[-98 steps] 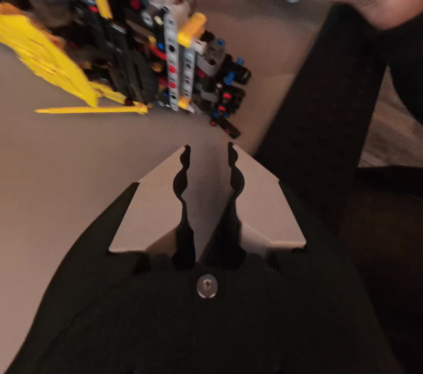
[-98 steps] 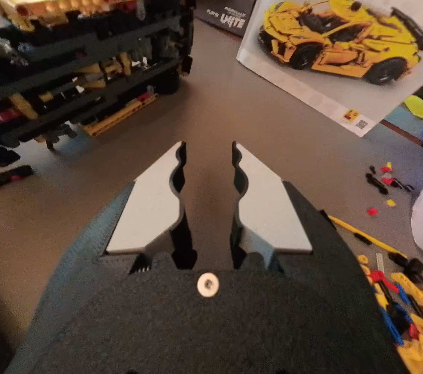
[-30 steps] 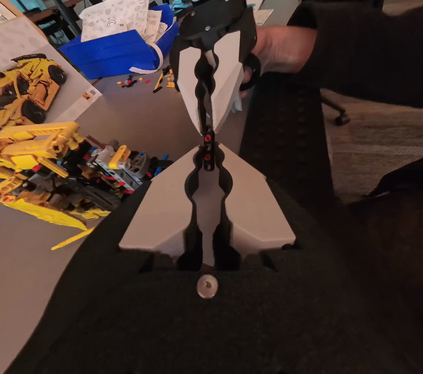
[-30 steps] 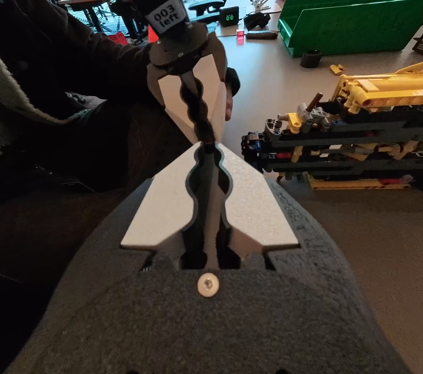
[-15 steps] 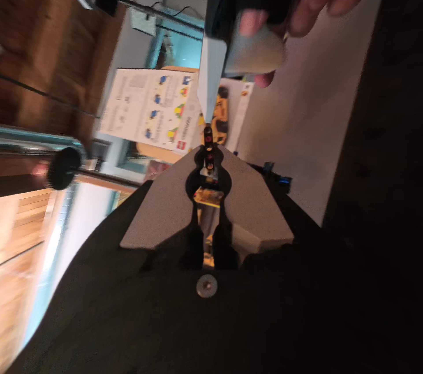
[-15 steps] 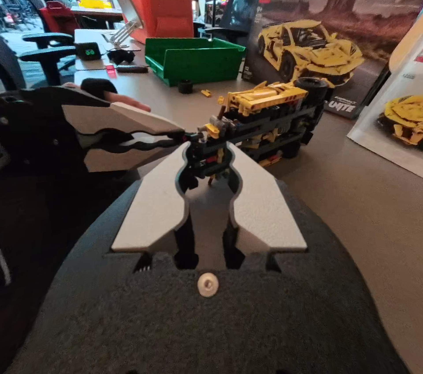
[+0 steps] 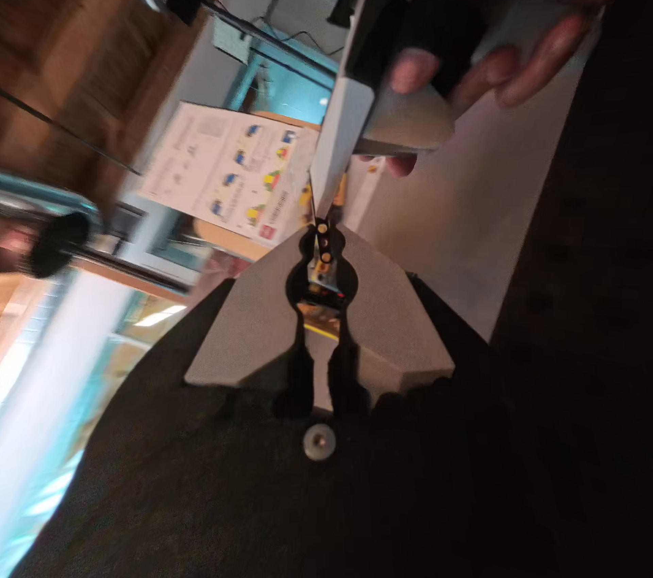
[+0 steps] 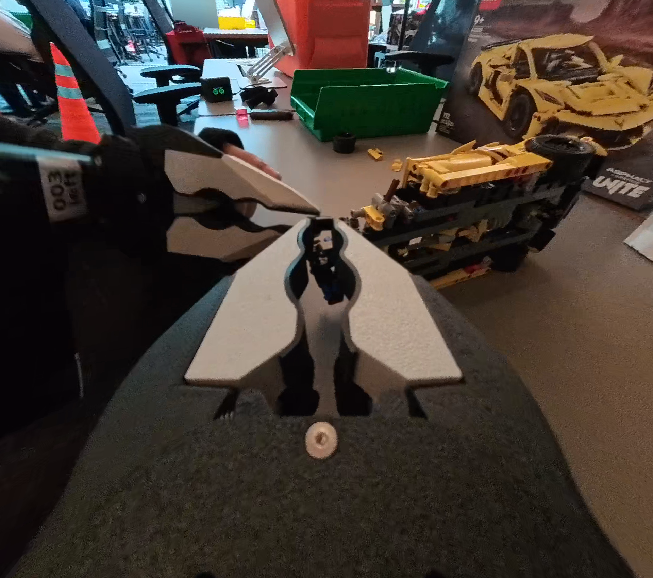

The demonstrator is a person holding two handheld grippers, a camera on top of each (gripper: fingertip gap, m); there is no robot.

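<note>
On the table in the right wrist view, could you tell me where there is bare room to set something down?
Bare tabletop lies right of the hand-held gripper, before the tipped yellow model car. Another patch lies between that car and the green bin, apart from a loose tyre and yellow bits.

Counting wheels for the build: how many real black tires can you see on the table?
2. A loose tire lies in front of the green bin. A mounted tire sits at the far end of the tipped model. More may be hidden behind it.
</note>
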